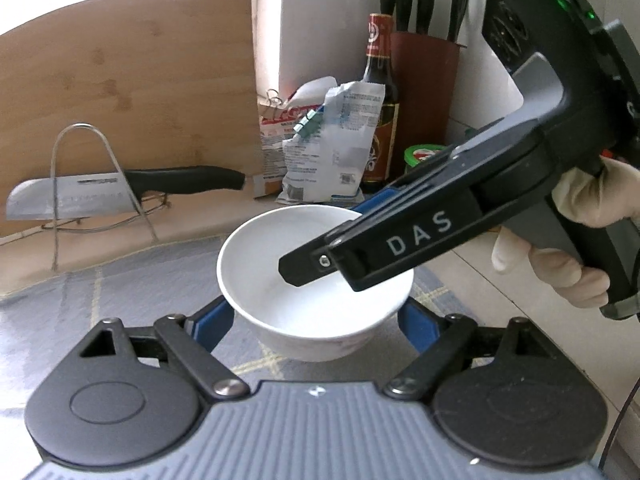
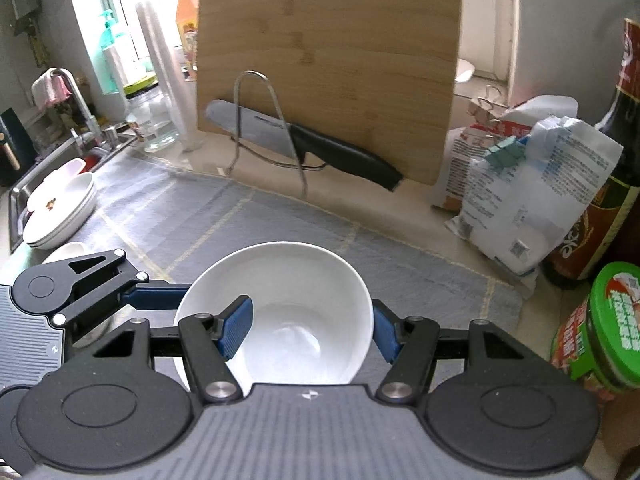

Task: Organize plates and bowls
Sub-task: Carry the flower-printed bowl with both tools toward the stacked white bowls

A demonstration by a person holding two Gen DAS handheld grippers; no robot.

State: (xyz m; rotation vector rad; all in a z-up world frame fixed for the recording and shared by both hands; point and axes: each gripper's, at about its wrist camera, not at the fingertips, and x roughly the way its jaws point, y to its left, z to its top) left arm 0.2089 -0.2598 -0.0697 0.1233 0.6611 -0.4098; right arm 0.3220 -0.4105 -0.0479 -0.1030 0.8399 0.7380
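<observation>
Left gripper (image 1: pixel 316 320): right under the left wrist camera, blue fingers at 9 and 3 o'clock of the white bowl (image 1: pixel 304 304), both pressed on its outer wall. That's a clamp!
White bowl: empty, upright, caught between both tools over the grey mat (image 1: pixel 120 300). Whether its base touches the mat, I can't tell.
Right gripper (image 1: pixel 340 236): comes in from 3 o'clock in the left wrist view, closed down on the bowl, one finger inside, the other outside the far rim at 12 o'clock, the wall between them.
Gloved hand (image 1: pixel 580 240): wrapped round the right gripper's handle at 3 o'clock.
Cleaver (image 1: pixel 120 192): lying across a wire rack (image 1: pixel 80 168) at 10 o'clock of the bowl, handle pointing right.
Cutting board (image 1: pixel 120 80): standing on edge behind the rack, against the wall.
Packets (image 1: pixel 332 140): clipped shut, at 12 o'clock beyond the bowl.
Sauce bottle (image 1: pixel 380 80): upright just behind the packets, knife block (image 1: pixel 424 60) beside it at 1 o'clock.
Green-lidded jar (image 2: pixel 612 320): at 3 o'clock in the right wrist view, off the mat.
Stacked plates (image 2: pixel 60 208): at 9 o'clock in that view, on the mat's far end, beside the sink (image 2: pixel 24 188).
</observation>
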